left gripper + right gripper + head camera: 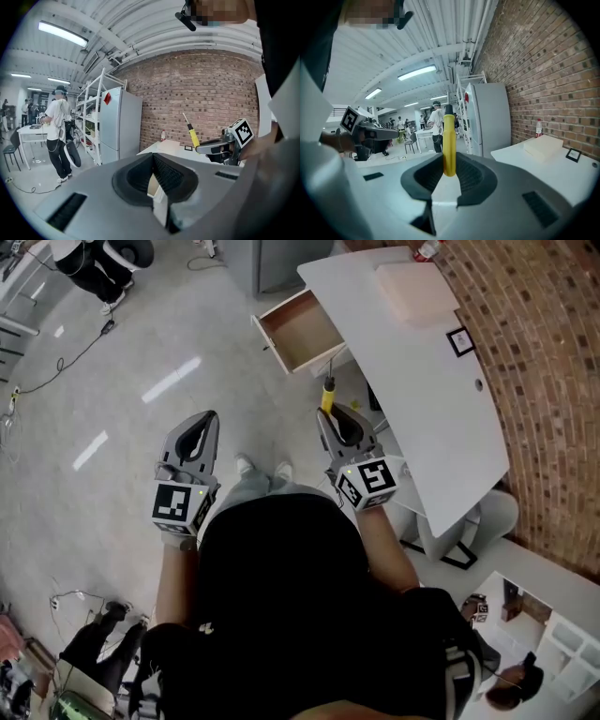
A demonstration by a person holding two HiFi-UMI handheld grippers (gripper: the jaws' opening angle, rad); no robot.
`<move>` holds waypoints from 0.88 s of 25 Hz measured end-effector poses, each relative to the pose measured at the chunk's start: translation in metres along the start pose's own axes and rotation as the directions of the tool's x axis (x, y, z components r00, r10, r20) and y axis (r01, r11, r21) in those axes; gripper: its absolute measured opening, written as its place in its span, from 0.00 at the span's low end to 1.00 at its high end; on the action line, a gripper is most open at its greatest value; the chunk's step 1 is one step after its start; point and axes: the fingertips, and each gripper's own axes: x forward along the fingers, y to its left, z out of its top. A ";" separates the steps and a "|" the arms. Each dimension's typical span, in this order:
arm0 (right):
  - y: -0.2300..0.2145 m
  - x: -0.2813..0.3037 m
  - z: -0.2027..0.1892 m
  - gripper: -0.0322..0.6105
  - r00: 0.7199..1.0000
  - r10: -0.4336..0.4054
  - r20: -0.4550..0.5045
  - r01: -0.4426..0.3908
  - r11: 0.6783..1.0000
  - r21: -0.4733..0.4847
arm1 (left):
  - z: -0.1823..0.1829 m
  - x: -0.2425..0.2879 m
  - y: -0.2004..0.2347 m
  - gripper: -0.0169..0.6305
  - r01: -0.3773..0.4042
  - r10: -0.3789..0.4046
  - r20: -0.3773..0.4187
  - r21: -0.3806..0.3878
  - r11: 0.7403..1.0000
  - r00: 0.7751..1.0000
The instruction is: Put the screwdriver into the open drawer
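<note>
**Screwdriver in the grip, drawer yet to receive it**

A white table (422,409) runs along the brick wall. Its wooden drawer (302,331) is pulled out from the table's front edge, close to the far corner, and nothing shows inside it. A person stands short of the drawer with both tools held out over the floor.

The right gripper (330,418) has its jaws clamped on the yellow handle of the screwdriver (449,145), whose shaft points up and away from the person. The tool is in the air just off the table's front edge, on the person's side of the drawer and apart from it.

The left gripper (208,418) hangs to the left over bare floor. Its jaws are drawn together with nothing between them.

The pick-up looks done and the grip appears firm. What seems to remain is carrying the screwdriver forward over the drawer, lowering it inside and letting go.
</note>
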 end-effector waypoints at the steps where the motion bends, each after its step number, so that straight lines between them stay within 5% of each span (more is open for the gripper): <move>1: 0.002 0.003 0.001 0.19 1.000 0.001 0.000 -0.001 1.000 0.005 | 0.001 -0.001 0.004 0.03 0.001 -0.001 0.003 -0.004 1.000 1.000; 22: 0.008 0.095 0.010 0.19 0.998 -0.042 -0.039 0.043 0.999 0.014 | -0.015 0.018 0.090 0.03 0.020 -0.020 -0.005 -0.037 0.999 1.000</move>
